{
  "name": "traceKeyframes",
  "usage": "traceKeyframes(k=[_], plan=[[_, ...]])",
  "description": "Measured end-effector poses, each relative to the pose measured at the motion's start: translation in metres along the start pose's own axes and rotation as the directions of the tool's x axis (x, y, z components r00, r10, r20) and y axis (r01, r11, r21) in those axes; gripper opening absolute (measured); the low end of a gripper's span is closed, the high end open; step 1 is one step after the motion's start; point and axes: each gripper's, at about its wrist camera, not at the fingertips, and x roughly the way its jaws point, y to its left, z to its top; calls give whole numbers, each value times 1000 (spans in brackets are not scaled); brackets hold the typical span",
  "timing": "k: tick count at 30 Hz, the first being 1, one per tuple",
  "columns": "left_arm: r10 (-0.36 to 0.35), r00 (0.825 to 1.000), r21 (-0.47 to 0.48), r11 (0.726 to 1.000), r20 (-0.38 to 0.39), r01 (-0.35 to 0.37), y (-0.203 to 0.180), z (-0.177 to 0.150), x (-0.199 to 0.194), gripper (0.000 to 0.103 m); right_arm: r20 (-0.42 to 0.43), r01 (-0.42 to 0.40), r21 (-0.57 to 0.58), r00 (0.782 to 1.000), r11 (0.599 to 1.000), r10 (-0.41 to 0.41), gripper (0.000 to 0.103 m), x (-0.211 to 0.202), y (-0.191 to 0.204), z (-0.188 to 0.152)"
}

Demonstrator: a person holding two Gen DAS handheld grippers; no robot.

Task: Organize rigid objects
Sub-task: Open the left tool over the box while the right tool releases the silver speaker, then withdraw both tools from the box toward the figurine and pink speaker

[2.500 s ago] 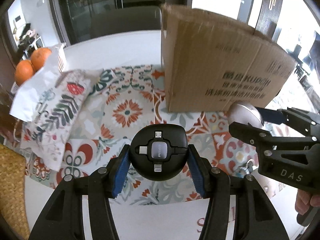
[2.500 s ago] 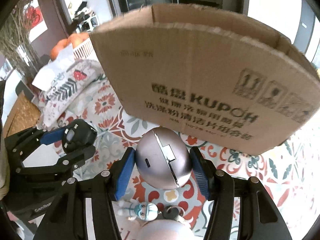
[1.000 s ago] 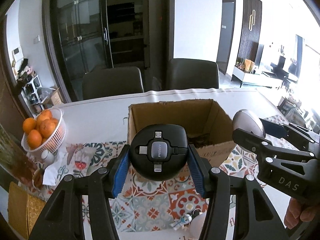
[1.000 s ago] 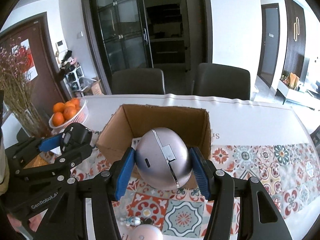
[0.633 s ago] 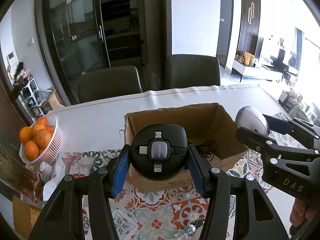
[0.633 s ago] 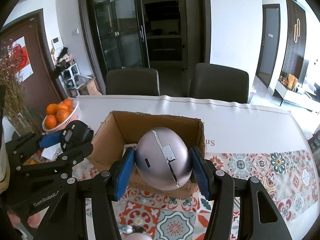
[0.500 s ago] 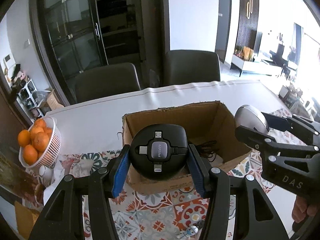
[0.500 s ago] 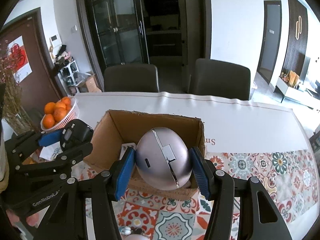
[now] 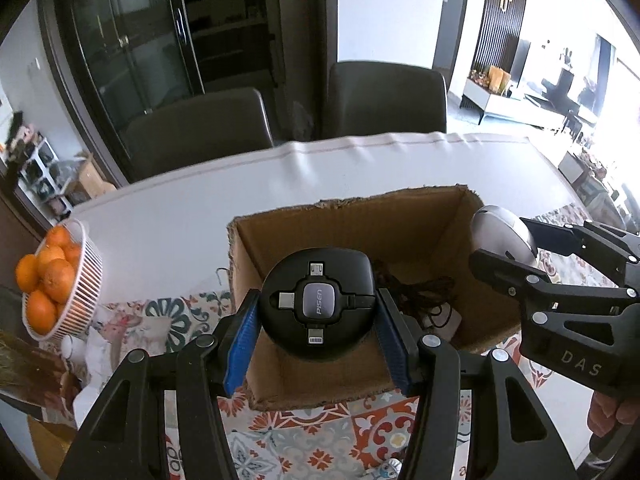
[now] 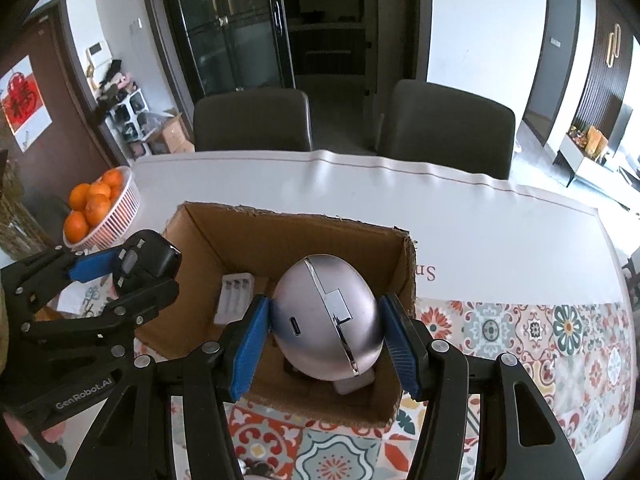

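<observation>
1 cardboard box (image 9: 280, 384) on worktop (image 9: 168, 220); 2 hand-held grippers above it. Left hand-held gripper (image 9: 318, 336) clamped on black cable hub (image 9: 318, 300); right hand-held gripper (image 10: 326, 336) clamped on silver egg-shaped device (image 10: 324, 316)

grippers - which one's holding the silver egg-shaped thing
The right gripper; its blue pads clamp the silver egg-shaped gadget. The left gripper holds a black round PISEN cable hub instead.

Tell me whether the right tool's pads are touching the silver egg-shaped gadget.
Touching. The right wrist view shows both blue pads pressed against the sides of the silver egg-shaped gadget, held above the open cardboard box.
</observation>
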Motion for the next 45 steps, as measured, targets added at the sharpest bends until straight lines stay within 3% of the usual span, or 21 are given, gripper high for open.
traceKeyframes(k=[11, 15, 25, 33, 45], plan=[[3, 996, -1, 1000, -92, -3, 0, 2, 28, 56, -88, 1, -18, 996, 1000, -3, 58, 24, -1, 0], [18, 997, 5, 1000, -70, -17, 0, 2, 22, 66, -85, 14, 5, 996, 1000, -13, 67, 23, -7, -3], [80, 996, -24, 997, 26, -79, -1, -12, -13, 75, 1, 48, 38, 999, 998, -48, 67, -6, -6, -14], [62, 995, -65, 996, 81, -57, -1, -33, -44, 85, 68, 33, 72, 997, 997, -38, 67, -34, -1, -28], [93, 985, -58, 995, 148, -85, -11, -77, -84, 86, 131, 58, 46, 989, 997, -64, 68, -71, 14, -65]])
